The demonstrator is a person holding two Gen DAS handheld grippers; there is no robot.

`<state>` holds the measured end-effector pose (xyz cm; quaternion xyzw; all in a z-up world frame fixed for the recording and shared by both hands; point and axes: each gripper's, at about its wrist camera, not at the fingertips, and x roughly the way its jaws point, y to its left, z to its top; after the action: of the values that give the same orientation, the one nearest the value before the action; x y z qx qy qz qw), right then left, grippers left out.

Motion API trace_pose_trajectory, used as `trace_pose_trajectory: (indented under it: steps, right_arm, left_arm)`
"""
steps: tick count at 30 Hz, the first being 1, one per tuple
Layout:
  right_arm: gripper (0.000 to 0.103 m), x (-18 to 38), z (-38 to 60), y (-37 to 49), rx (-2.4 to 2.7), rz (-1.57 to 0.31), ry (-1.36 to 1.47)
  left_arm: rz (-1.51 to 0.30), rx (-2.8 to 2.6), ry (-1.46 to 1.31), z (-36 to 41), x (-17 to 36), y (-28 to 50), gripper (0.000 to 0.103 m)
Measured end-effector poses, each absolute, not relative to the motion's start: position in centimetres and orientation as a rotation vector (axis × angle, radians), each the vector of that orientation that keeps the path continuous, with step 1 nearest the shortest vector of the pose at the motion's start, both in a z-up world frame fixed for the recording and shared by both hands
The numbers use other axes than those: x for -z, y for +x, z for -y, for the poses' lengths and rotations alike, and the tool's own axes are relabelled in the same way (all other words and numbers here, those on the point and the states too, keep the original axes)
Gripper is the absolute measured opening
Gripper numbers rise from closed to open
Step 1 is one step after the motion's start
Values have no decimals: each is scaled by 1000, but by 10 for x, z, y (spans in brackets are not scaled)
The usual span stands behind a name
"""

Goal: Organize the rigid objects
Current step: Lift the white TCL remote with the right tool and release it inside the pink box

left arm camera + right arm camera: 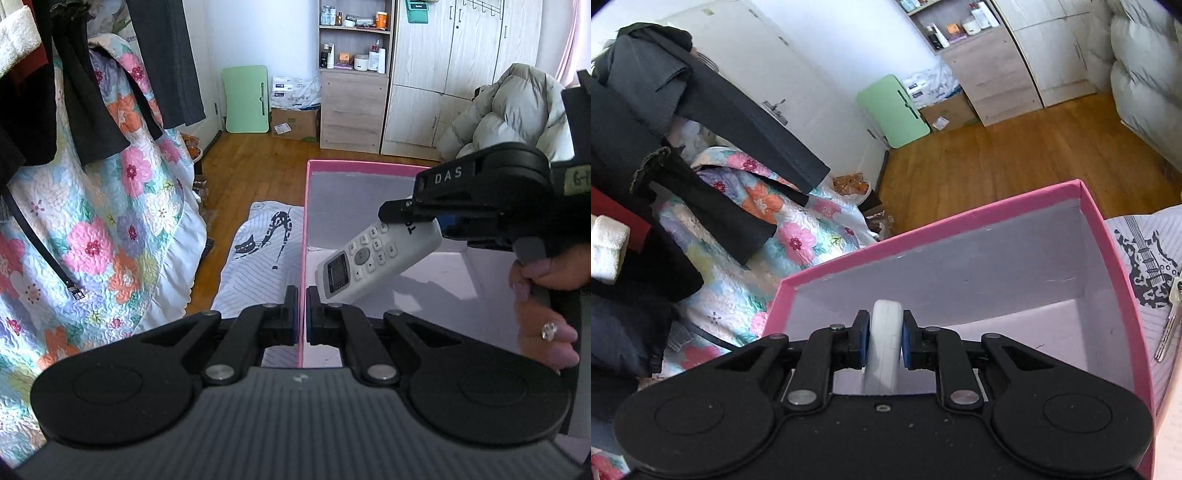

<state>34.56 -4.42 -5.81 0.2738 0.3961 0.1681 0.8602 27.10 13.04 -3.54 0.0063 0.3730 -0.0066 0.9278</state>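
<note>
remote control [373,258], a smooth white plastic slab with rounded buttons, hung tilted over the open pink cardboard box [1034,206], clamped edgewise in the right gripper [884,341]. left gripper [302,317] pinched shut on the box's thin side wall, angled downward.

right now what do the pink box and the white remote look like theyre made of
Pink box: probably cardboard, matte; thin flat walls, sharp folded corners, pink rim, pale lining.
White remote: likely hard plastic, smooth with slight sheen; moulded rounded shell, a small screen, raised buttons that may be rubber. The right gripper pinches it.
</note>
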Motion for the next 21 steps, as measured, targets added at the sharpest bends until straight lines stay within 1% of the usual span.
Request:
trace_pose_trajectory:
  steps: [1,2,5,8,11,13,14,15,17,21]
  right_arm:
    - [22,57,43,346,-345,-833,558]
    - [26,56,42,345,-322,-835,537]
    - [33,59,43,347,-258,-868,504]
    - [35,67,45,351,-240,-899,522]
    - [37,66,41,356,-230,-888,516]
    - [43,64,36,360,-222,-894,453]
    - [49,63,33,360,-210,-909,407]
    - [52,60,33,359,-198,-920,371]
    - [52,49,37,353,-214,-901,364]
    - [57,6,57,319,-350,-828,358]
  left_arm:
    - [-767,13,16,-130,36,272,4]
    - [-768,11,19,-129,36,272,4]
    - [-772,7,20,-129,36,272,4]
    - [-773,-2,32,-128,36,272,4]
    - [-772,-14,61,-124,36,272,4]
    - [-774,-16,68,-123,36,272,4]
    - [-776,-20,73,-122,35,272,4]
    - [-775,-24,83,-121,35,272,5]
    - [-768,-34,104,-118,35,271,6]
    - [-754,-53,101,-114,33,271,6]
